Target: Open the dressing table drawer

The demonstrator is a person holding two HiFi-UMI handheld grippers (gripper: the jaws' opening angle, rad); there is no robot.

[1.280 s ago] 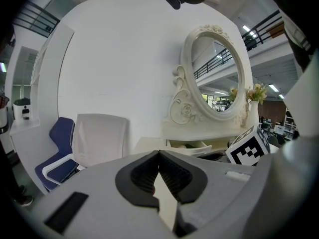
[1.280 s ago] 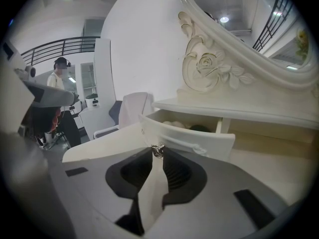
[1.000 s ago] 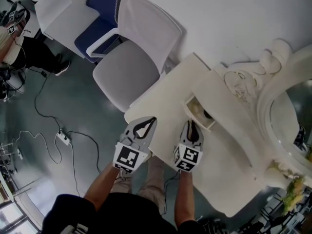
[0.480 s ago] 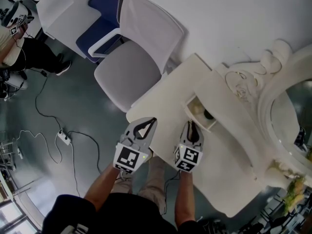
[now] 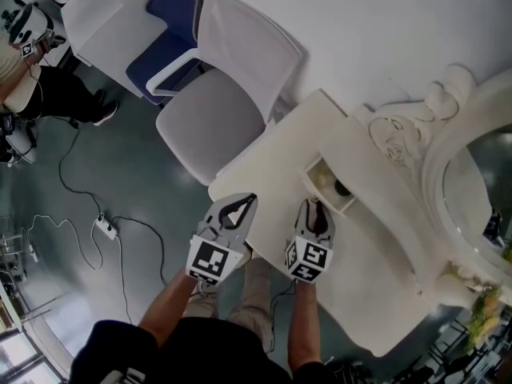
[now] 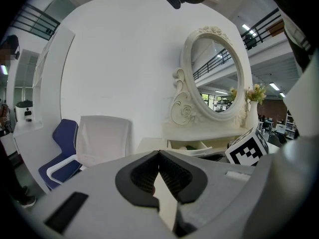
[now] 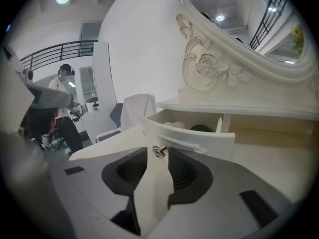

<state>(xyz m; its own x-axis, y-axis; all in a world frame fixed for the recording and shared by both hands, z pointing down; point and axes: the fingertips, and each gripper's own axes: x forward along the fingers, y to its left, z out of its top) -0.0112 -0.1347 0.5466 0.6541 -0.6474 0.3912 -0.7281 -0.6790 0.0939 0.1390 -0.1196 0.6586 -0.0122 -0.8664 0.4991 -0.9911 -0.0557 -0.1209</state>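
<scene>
The cream dressing table point(image 5: 268, 162) has a small drawer point(image 5: 330, 185) pulled out under its shelf, with a pale thing and a dark thing inside. The drawer front point(image 7: 199, 139) carries a small metal knob point(image 7: 159, 151). My right gripper point(image 5: 314, 205) point(image 7: 159, 153) sits at that knob. Its jaws have just been opening, and the knob stands between the fingertips with a slight gap on each side. My left gripper point(image 5: 250, 198) point(image 6: 159, 154) hangs at the table's front edge, left of the drawer, shut on nothing.
An oval carved mirror point(image 5: 480, 174) rises behind the shelf. A white and grey chair point(image 5: 212, 110) and a blue chair point(image 5: 164, 30) stand left of the table. Cables and a power strip point(image 5: 104, 226) lie on the floor. A person point(image 5: 24, 62) sits at the far left.
The head view has barely shifted. Both grippers stay where they were, and the drawer is as far out as before.
</scene>
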